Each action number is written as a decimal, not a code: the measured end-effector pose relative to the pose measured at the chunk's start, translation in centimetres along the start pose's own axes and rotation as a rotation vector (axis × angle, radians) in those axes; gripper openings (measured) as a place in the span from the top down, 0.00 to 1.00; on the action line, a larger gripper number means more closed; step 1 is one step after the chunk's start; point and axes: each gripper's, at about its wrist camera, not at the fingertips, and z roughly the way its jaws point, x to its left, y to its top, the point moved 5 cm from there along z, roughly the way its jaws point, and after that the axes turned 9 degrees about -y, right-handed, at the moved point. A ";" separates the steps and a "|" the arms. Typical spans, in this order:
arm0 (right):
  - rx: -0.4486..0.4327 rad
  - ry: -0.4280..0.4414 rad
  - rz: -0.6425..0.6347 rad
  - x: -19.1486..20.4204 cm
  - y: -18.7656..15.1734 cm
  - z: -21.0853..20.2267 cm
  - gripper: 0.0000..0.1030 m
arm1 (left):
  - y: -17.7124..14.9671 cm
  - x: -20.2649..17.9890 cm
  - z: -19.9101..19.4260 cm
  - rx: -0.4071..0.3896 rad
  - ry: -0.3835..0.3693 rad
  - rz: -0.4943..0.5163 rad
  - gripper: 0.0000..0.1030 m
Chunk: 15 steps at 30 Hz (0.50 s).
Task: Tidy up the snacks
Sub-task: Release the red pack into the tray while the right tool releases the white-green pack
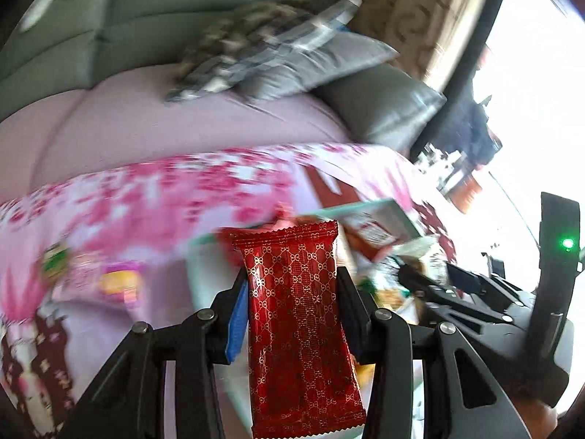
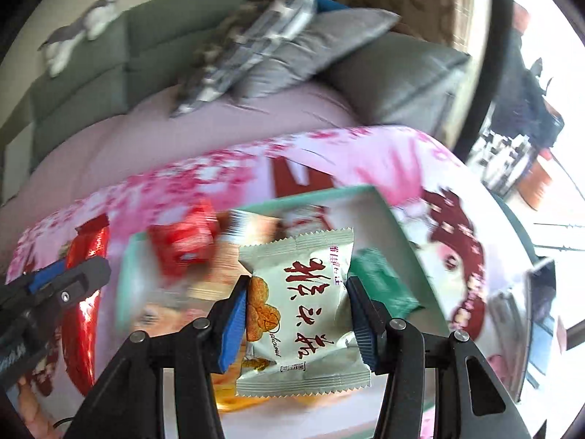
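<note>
My left gripper (image 1: 292,278) is shut on a red snack packet with a gold pattern (image 1: 296,329), held upright between the blue pads. Above a teal tray (image 2: 387,216), my right gripper (image 2: 298,285) is shut on a pale packet with red characters (image 2: 303,314). The tray holds a red box (image 2: 186,237), a green packet (image 2: 380,285) and other blurred snacks. In the right wrist view the left gripper (image 2: 62,274) shows at the left edge with its red packet (image 2: 86,314). The right gripper (image 1: 431,281) appears on the right of the left wrist view, beside the tray (image 1: 365,206).
A pink floral cloth (image 2: 182,179) covers the table. Loose snacks (image 1: 120,281) lie blurred on it to the left. Behind stands a grey-green sofa (image 2: 91,73) with a lilac cover and grey cushions (image 2: 310,47). A bright window is at the right.
</note>
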 end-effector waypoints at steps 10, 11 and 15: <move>0.088 0.005 0.016 -0.7 -1.2 2.7 0.45 | -0.7 -0.6 3.2 0.105 -0.003 -0.033 0.50; 0.090 0.000 0.012 -0.6 -1.3 2.7 0.44 | -0.7 -0.6 2.9 0.103 -0.002 -0.037 0.45; 0.082 -0.009 -0.003 -0.3 -1.2 2.6 0.33 | -0.5 0.8 1.2 0.079 0.000 -0.073 0.38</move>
